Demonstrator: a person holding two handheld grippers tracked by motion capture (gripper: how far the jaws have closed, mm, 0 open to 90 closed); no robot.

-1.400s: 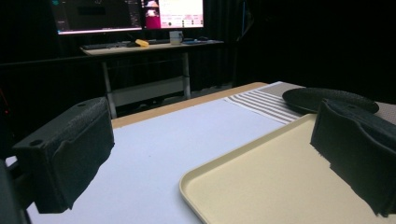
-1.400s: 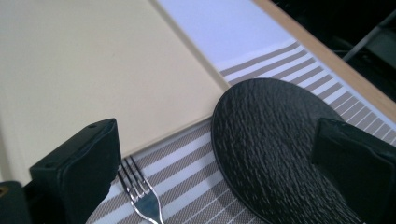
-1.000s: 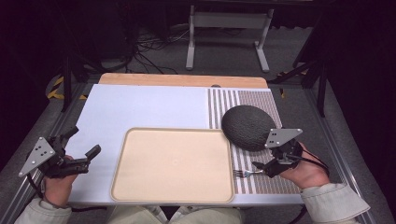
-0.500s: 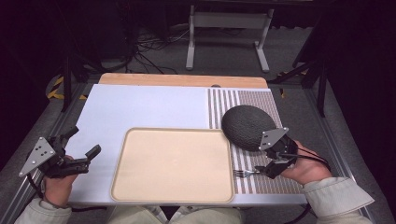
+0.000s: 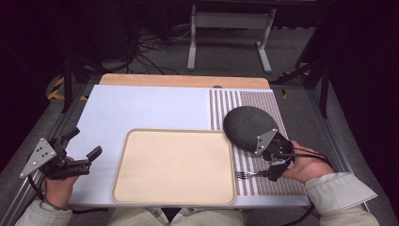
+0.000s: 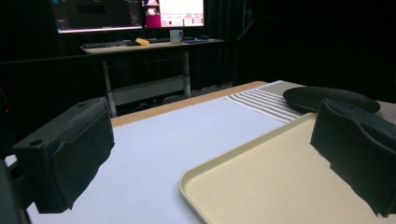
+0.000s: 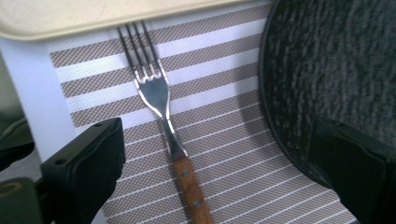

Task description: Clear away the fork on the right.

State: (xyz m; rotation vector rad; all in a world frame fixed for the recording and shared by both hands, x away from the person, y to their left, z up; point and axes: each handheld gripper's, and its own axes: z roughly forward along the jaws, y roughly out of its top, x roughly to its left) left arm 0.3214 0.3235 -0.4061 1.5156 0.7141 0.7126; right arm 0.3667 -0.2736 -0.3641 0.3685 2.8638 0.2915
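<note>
On my worktop (image 5: 141, 108) the tray (image 5: 174, 165) is my landmark. Just right of its near corner a fork (image 7: 163, 116) lies on the striped mat (image 5: 263, 101), tines toward the tray. My right hand-held gripper (image 5: 277, 165) hangs over the handle, jaws spread wide on either side of it. The dark plate (image 5: 247, 127) sits right of the tray. My left hand-held gripper (image 5: 82, 153) rests left of the tray, released and holding nothing.
</note>
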